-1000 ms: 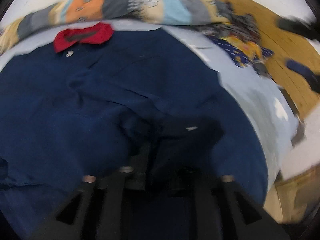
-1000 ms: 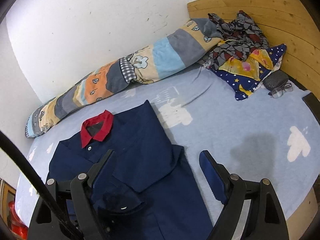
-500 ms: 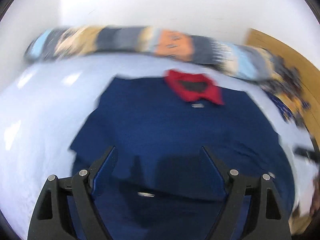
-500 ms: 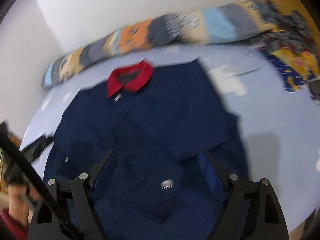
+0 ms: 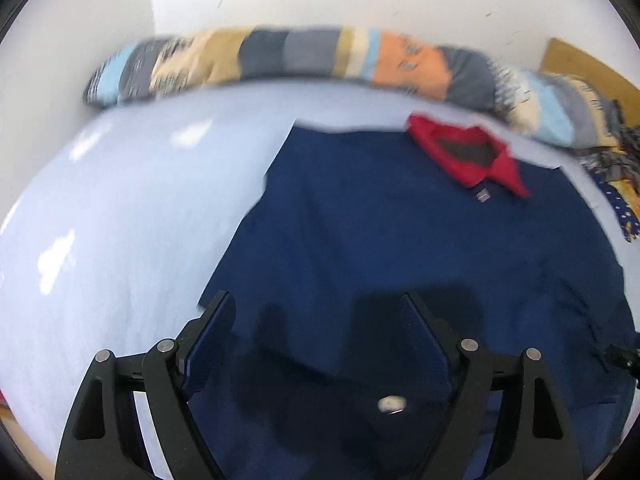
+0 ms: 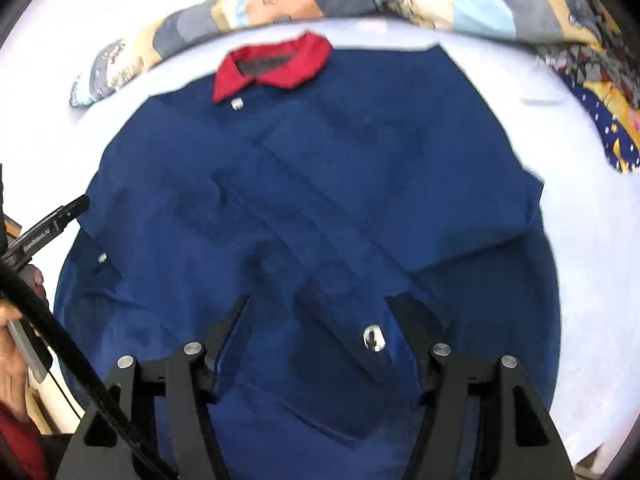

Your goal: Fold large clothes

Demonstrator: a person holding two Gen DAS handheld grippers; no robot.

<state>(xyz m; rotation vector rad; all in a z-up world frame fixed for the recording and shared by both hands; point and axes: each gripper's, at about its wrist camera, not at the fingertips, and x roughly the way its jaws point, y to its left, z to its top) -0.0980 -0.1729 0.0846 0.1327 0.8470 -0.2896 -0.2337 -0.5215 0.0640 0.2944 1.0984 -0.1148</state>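
A navy jacket with a red collar lies flat on the pale blue bed sheet, its sleeves folded across the front. My left gripper hovers open over the jacket's lower left part, with nothing held; a metal snap shows below it. My right gripper points down over the jacket, jaws closing. A folded sleeve cuff with a snap lies between its fingers, and the pads are not pressing on it. The red collar is at the far side.
A long patchwork bolster lies along the white wall. Crumpled patterned cloths sit at the far right by a wooden headboard. A person's hand and the other gripper's finger are at the left edge.
My left gripper let go of the dark sleeve fabric, opened and swung left over the jacket's edge. My right gripper dropped toward the jacket and its jaws narrowed around the cuff.
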